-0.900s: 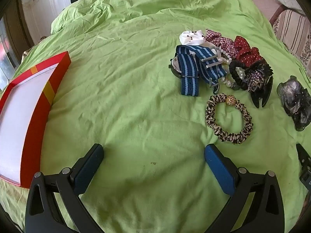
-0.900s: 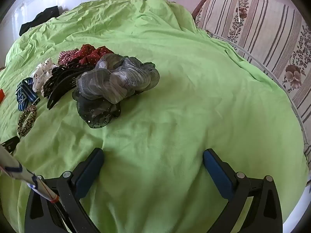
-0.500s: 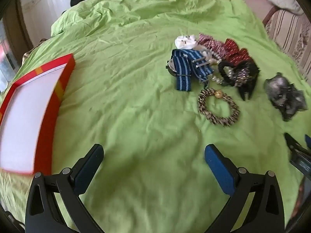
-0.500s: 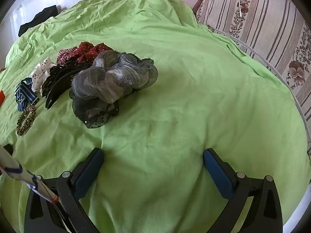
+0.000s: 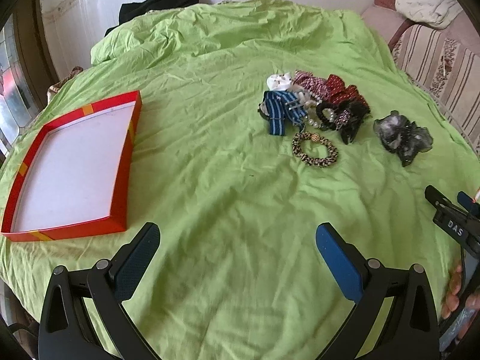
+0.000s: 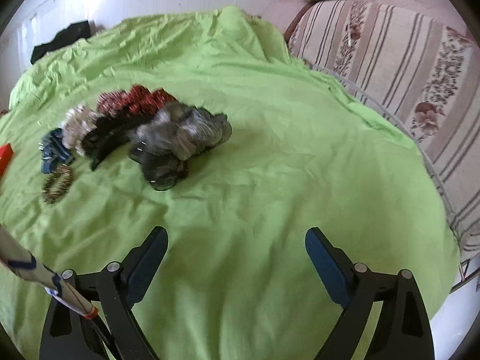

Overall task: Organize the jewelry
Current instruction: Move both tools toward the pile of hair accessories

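A shallow red box (image 5: 121, 162) with a white floor and orange corner strips lay open and flat on the green sheet at about nine o'clock in the left wrist view. Well apart from it, toward one o'clock, sat the pile: a blue striped strap (image 5: 280, 111), a white scrunchie (image 5: 279, 80), a red dotted scrunchie (image 5: 345, 91), a pearl string (image 5: 312, 120) and a black claw clip (image 5: 349, 127), all touching. A leopard-print scrunchie (image 5: 315, 150) lay flat just beside the pile at six o'clock. A grey sheer scrunchie (image 5: 402, 136) rested alone at three o'clock.
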The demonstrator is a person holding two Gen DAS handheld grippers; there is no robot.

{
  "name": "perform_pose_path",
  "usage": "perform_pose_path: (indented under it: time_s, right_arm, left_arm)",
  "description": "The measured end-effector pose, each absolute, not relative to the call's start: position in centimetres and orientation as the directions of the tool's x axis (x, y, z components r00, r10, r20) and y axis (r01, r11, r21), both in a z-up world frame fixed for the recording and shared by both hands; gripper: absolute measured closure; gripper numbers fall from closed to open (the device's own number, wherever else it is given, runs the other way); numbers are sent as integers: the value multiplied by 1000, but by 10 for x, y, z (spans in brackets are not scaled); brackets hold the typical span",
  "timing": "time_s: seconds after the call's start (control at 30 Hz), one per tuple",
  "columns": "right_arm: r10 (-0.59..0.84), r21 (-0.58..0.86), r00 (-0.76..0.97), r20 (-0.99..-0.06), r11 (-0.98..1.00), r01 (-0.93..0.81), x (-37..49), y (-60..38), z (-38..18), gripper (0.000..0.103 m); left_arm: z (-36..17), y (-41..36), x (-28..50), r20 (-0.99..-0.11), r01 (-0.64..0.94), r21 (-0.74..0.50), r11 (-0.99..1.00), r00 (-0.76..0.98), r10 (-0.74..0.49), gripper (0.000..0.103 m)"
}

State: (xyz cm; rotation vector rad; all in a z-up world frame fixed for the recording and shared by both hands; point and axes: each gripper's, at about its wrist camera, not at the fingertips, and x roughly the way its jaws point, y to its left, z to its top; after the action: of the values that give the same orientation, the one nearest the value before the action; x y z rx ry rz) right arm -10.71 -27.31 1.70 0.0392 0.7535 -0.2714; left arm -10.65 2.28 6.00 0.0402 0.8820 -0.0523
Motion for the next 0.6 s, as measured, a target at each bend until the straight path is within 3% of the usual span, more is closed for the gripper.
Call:
perform_pose_path:
  time_s: [0.17,0.4,0.6]
  right_arm:
    - [-158,25,748,-645,973,228,-130,-266,38,12]
    - [-86,98,726,-682,974,207,-141,-257,49,15]
    - [-115,64,729,-674,975,213,-149,-245,51,16]
  left_arm:
    - [70,19,-117,-762,89,6,996,645,-53,0]
    - [75,15,-122,-751,116,32,993,658,-53,0]
    - [71,21,-87,-770,172,-81,982,614,-171,0]
